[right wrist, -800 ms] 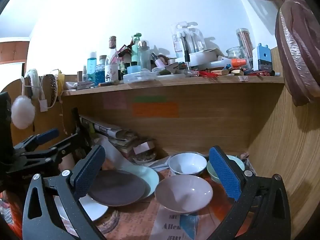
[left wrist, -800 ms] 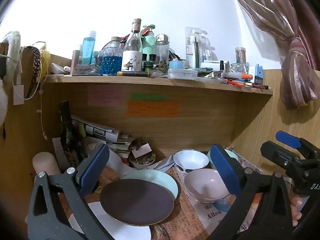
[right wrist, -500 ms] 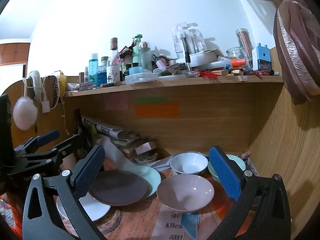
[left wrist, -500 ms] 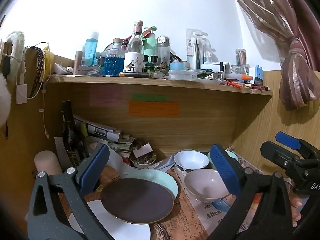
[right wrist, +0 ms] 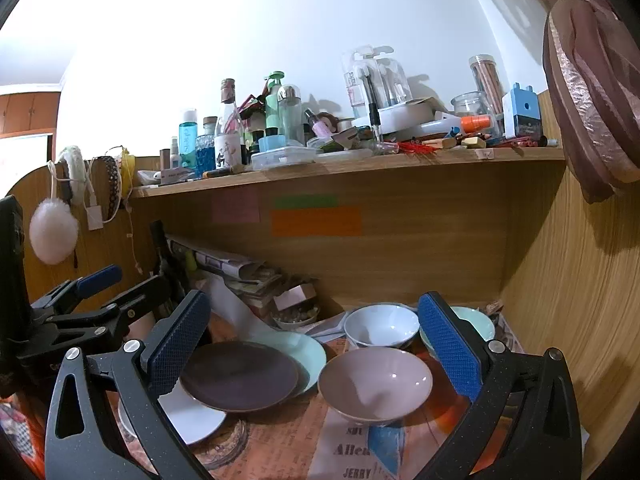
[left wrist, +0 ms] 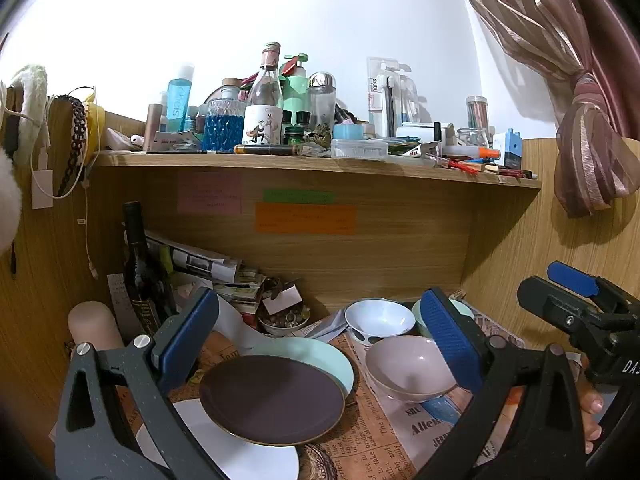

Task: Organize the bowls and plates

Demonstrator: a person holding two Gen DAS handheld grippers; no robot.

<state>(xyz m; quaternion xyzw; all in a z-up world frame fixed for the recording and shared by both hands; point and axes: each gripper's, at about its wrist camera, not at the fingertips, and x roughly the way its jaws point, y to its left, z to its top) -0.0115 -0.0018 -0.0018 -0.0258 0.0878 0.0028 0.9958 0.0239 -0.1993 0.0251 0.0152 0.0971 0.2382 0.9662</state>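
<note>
On the newspaper-covered desk a dark brown plate [left wrist: 272, 398] [right wrist: 239, 374] lies over a mint plate [left wrist: 316, 354] [right wrist: 306, 350] and a white plate [left wrist: 240, 450] [right wrist: 192, 418]. To their right stand a pink bowl [left wrist: 406, 366] [right wrist: 375, 380], a white bowl [left wrist: 378, 318] [right wrist: 380, 324] and a mint bowl [left wrist: 462, 308] [right wrist: 474, 322]. My left gripper [left wrist: 320, 336] hangs open above the plates, empty. My right gripper [right wrist: 314, 340] is open too, above the pink bowl, holding nothing.
A dark wine bottle [left wrist: 140, 268], stacked papers [left wrist: 208, 264] and a small dish of trinkets [left wrist: 284, 318] crowd the back left. A cluttered shelf [left wrist: 316, 164] hangs overhead. Wooden walls close in on both sides; a curtain [left wrist: 588, 140] hangs at right.
Both views have drifted very slightly; the dishes have stayed where they were and both grippers remain open.
</note>
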